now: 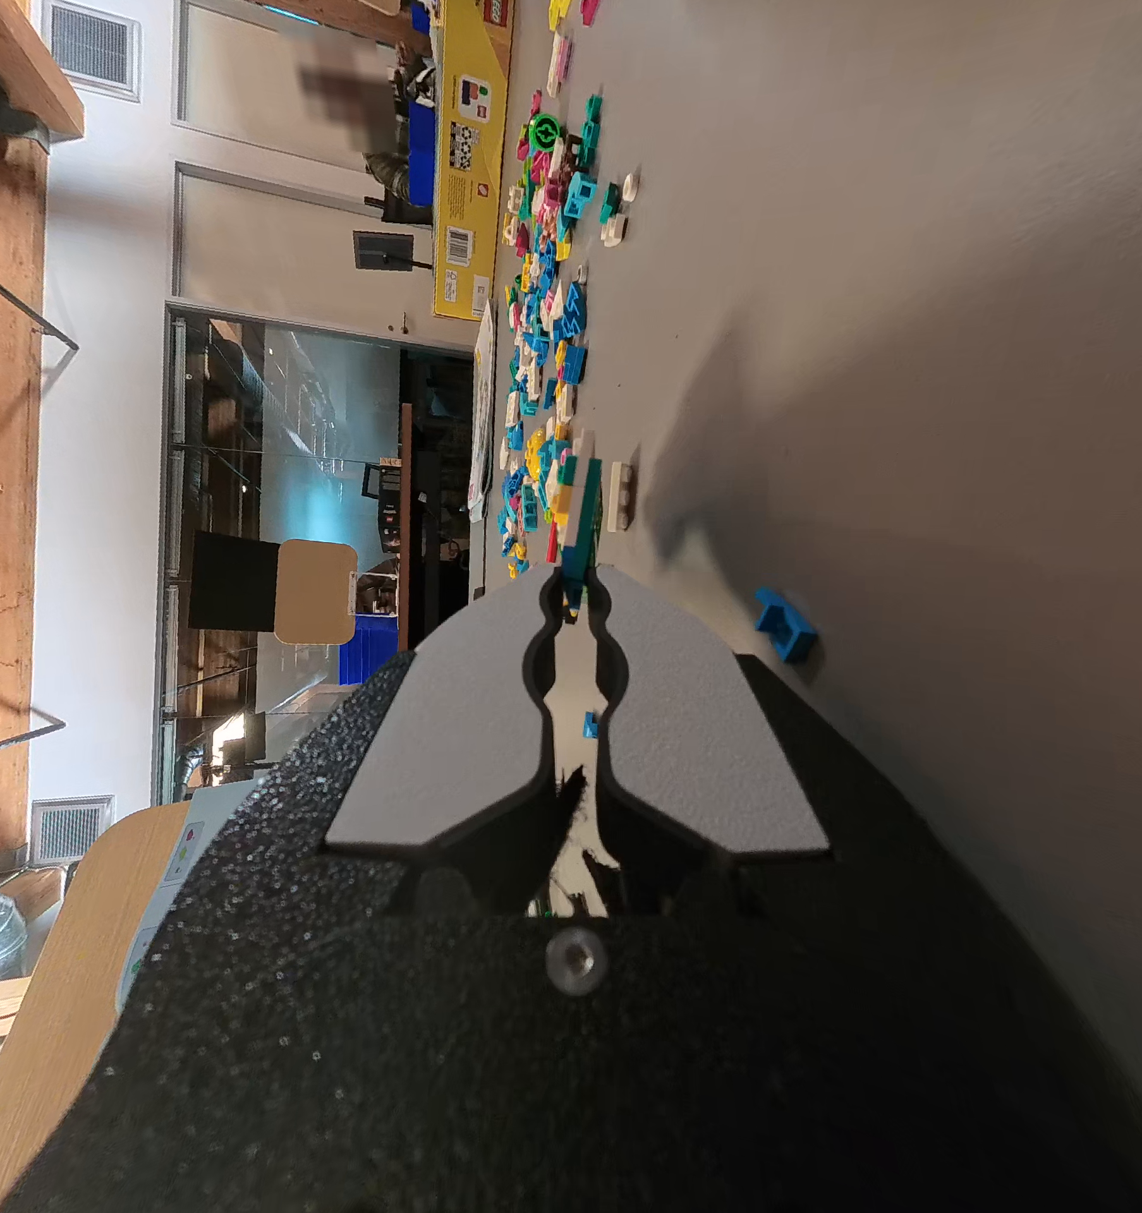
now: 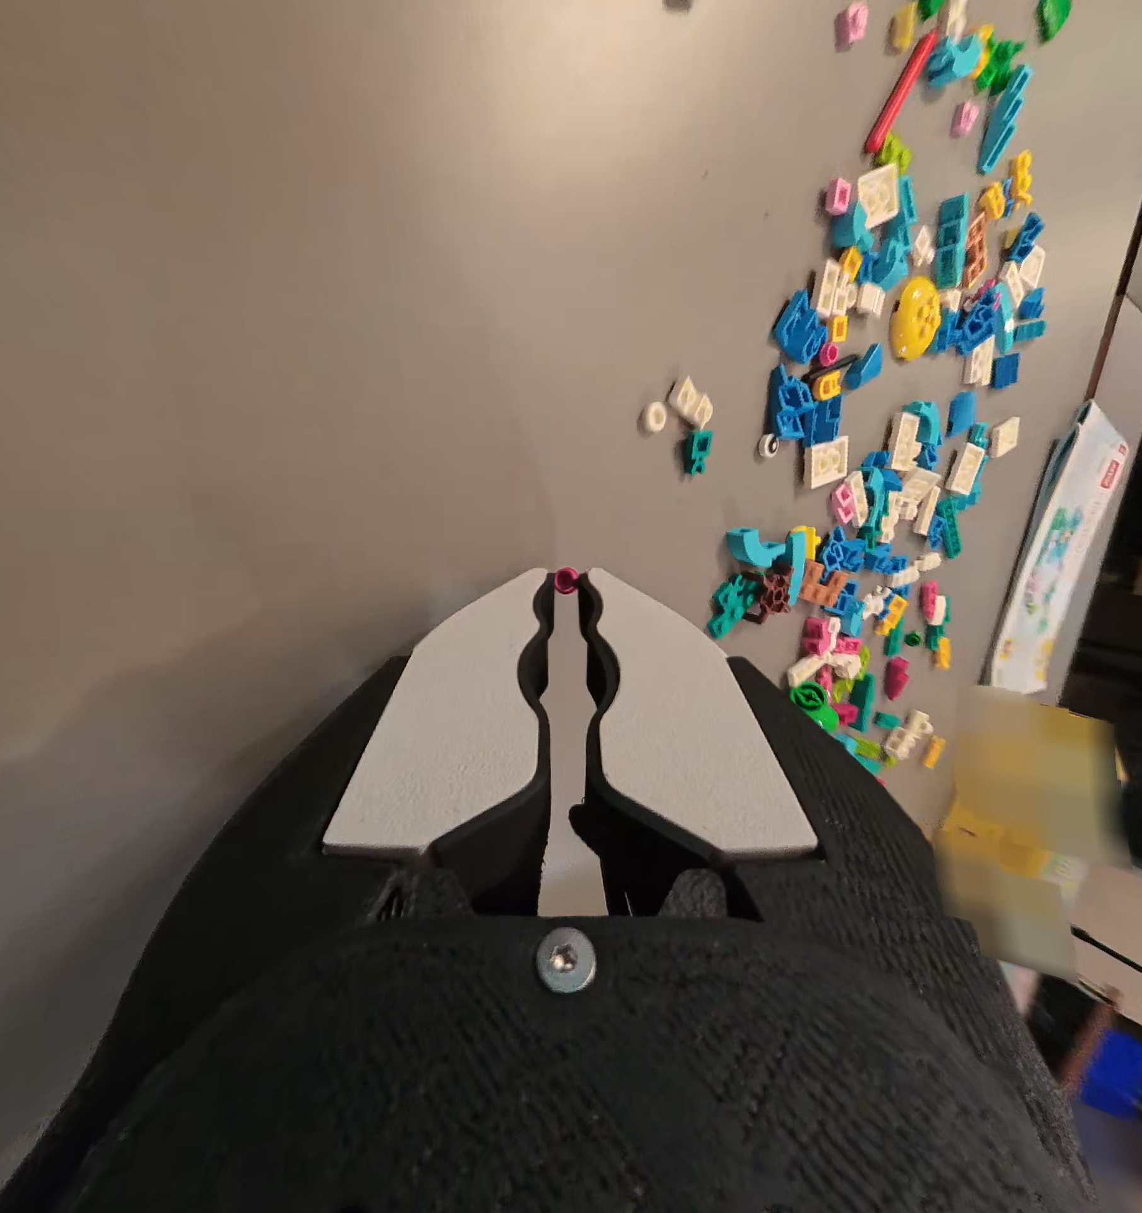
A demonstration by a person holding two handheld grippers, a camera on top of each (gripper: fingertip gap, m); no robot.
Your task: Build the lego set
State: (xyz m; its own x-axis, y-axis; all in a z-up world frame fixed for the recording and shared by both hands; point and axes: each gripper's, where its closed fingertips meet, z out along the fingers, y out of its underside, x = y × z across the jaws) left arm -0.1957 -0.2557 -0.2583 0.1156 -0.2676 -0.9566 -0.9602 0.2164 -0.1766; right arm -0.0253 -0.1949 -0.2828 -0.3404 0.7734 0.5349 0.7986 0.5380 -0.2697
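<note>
My left gripper (image 1: pixel 576 577) is shut on a small lego assembly (image 1: pixel 581 518), a teal plate with grey, yellow and blue parts, held edge-on above the grey table (image 1: pixel 883 328). My right gripper (image 2: pixel 565 577) is shut on a tiny magenta round stud (image 2: pixel 565 581) at its fingertips, above bare grey table (image 2: pixel 292 328). A spread of loose lego pieces (image 1: pixel 548 315) in blue, teal, white, pink and yellow lies on the table; it also shows in the right wrist view (image 2: pixel 903 407).
A loose blue brick (image 1: pixel 785 623) and a white plate (image 1: pixel 620 495) lie near my left gripper. A yellow lego box (image 1: pixel 469 164) and an instruction booklet (image 2: pixel 1054 558) sit by the pile. A white ring (image 2: pixel 655 417) and teal piece (image 2: pixel 697 451) lie apart.
</note>
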